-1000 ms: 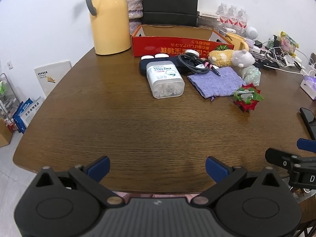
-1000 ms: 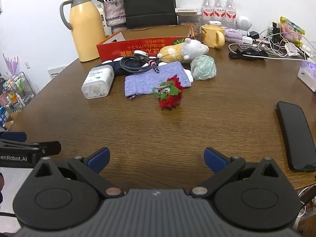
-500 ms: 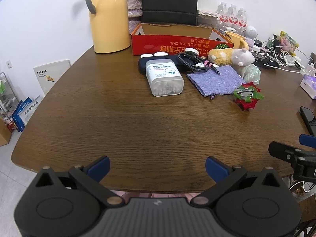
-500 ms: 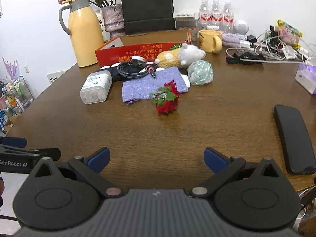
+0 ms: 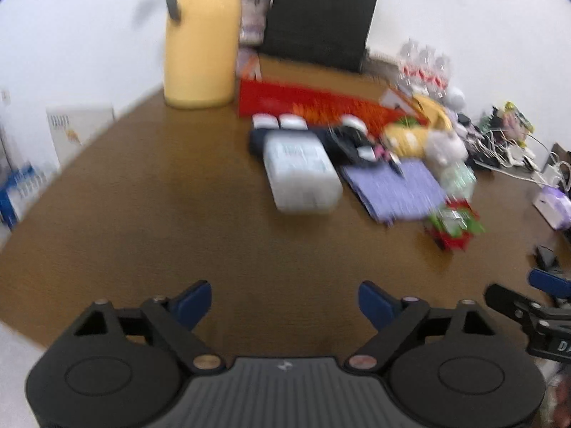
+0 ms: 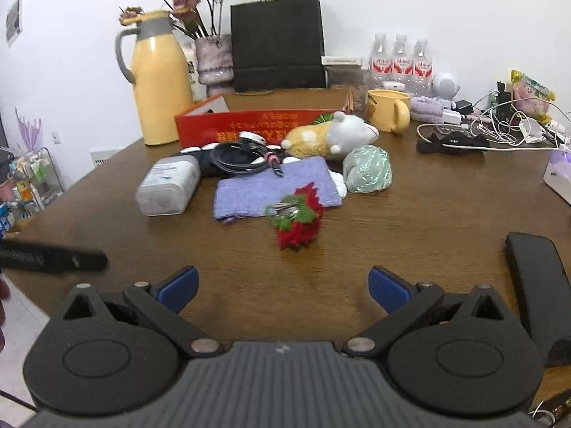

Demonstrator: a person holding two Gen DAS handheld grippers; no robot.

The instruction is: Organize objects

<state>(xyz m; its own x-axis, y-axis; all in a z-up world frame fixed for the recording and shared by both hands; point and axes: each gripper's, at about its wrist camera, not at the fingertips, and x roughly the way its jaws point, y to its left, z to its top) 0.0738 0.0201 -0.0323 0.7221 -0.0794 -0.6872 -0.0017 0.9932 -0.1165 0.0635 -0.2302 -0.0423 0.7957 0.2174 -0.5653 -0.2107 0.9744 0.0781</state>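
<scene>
Right wrist view — both grippers, left (image 5: 284, 299) & right (image 6: 282, 284), spread apart, holding nothing.

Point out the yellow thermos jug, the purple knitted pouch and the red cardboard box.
Yellow thermos jug (image 6: 161, 92): right wrist view, middle of its body.
Purple knitted pouch (image 6: 257, 187): right wrist view, bare centre of the fabric.
Red cardboard box (image 6: 249, 126): right wrist view, its front wall.
</scene>
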